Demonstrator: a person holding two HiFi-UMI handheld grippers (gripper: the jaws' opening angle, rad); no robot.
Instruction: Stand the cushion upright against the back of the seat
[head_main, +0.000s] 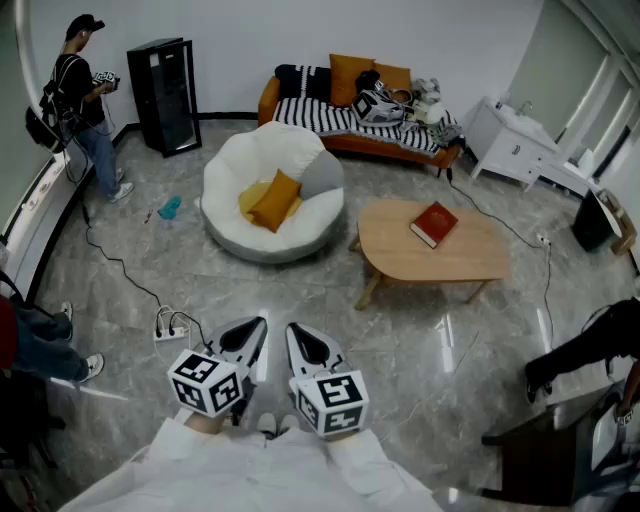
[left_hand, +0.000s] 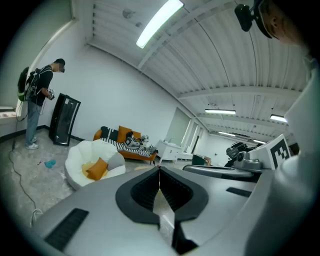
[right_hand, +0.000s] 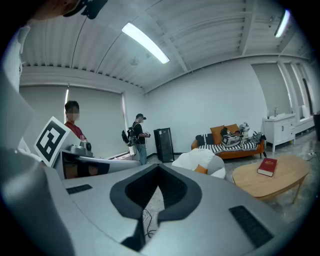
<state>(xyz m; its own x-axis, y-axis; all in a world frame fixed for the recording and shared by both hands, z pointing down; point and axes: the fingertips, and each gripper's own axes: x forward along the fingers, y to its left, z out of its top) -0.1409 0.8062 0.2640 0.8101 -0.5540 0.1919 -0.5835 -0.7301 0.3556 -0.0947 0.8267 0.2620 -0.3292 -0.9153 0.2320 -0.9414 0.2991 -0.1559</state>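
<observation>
Left gripper (head_main: 255, 332) and right gripper (head_main: 300, 338) clenched, empty, well short of orange cushion (head_main: 275, 200). Risk: it slumps on the soft round seat (head_main: 228, 236).

Floor (head_main: 300, 300) bearing seat (head_main: 230, 160), table (head_main: 470, 260) and sofa (head_main: 268, 98).
A cushion (head_main: 276, 200) is lying in the seat's middle; a book (head_main: 433, 224) is resting near the table's far edge; a power strip (head_main: 170, 328) is lying on the floor.
</observation>
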